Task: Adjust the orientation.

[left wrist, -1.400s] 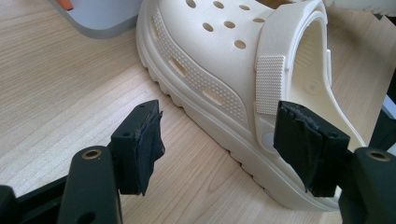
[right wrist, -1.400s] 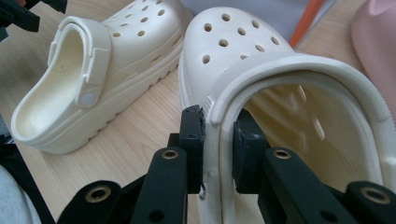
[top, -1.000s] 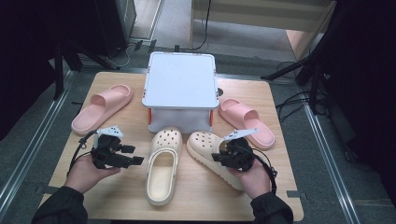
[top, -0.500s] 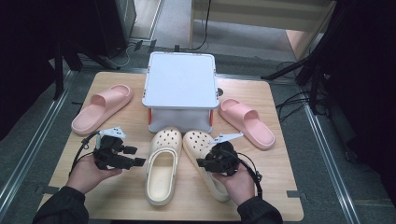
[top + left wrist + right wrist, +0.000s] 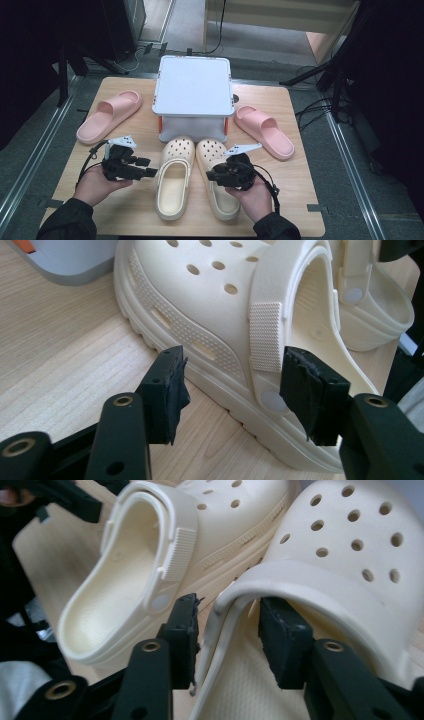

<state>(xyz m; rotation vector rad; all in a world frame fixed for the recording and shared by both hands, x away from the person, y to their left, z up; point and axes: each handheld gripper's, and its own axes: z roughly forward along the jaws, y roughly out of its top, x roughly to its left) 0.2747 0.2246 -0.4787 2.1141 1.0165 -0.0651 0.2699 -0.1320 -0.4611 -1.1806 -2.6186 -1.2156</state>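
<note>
Clogs side by side, tongs at each one

Clogs of cream colour lie next to each other in the middle of the counter (image 5: 300, 150), toes toward the white box (image 5: 194, 95). We see the left clog (image 5: 173, 180) and the right clog (image 5: 218, 185) almost touching along their inner sides.

Our left tongs (image 5: 145, 167) rest low at the outer side of the left clog. In the left gripper view the two black pads stand apart, and the side wall of this clog, near the rivet of the heel strap, lies in the gap. The left tongs have just been closing a little, but the pads do not press on the clog; we see free space on both sides.

Our right tongs (image 5: 216, 175) are over the right clog, at its inner edge. In the right gripper view one pad is outside the rim, in the narrow gap between the two clogs, and the other pad is inside, under the strap that is folded forward. The rim stands between them. The right tongs have just opened, and the pads look loose around the rim, not pressing.

Two pink slides also lie on the counter: one (image 5: 107, 115) left of the box, the other (image 5: 265, 131) right of it, both well apart from the clogs.
</note>
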